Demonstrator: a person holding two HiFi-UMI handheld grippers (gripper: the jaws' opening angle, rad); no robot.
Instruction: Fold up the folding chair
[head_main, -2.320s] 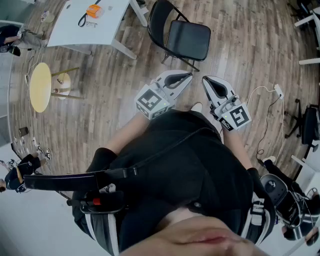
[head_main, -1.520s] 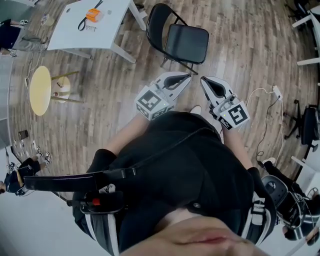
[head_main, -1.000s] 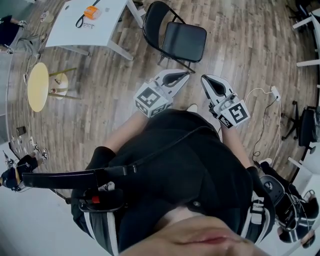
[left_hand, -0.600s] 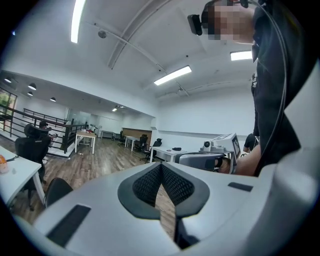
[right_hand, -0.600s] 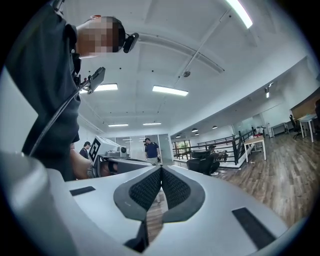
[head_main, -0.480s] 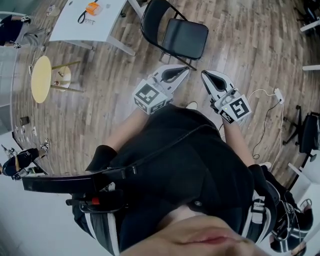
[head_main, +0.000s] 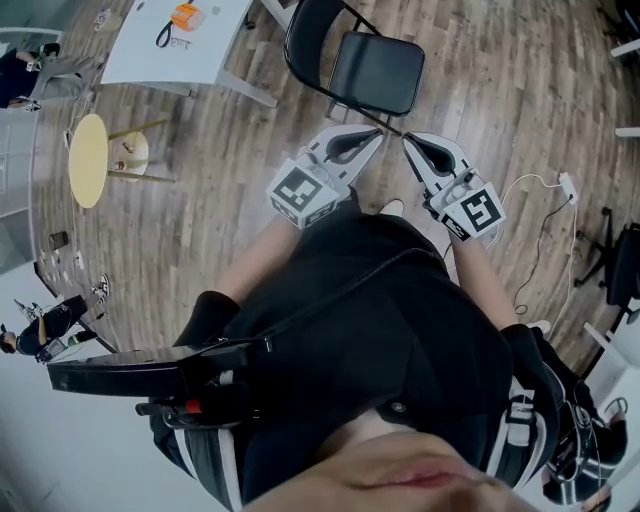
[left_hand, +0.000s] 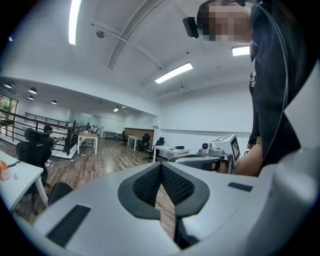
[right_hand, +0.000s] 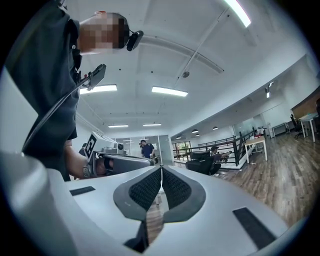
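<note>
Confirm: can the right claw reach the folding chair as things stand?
Probably yes. In the head view the right claw points at the folding chair, with only bare wooden floor between them. Its jaws are shut and empty, so it must open before gripping.

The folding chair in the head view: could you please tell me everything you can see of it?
The folding chair is black, with a squarish padded seat, a curved backrest at picture-left and a thin tubular frame that looks like metal. It stands unfolded on the wooden floor, beside the white table. The shut left gripper and right gripper point at its near edge; nothing grips it.
</note>
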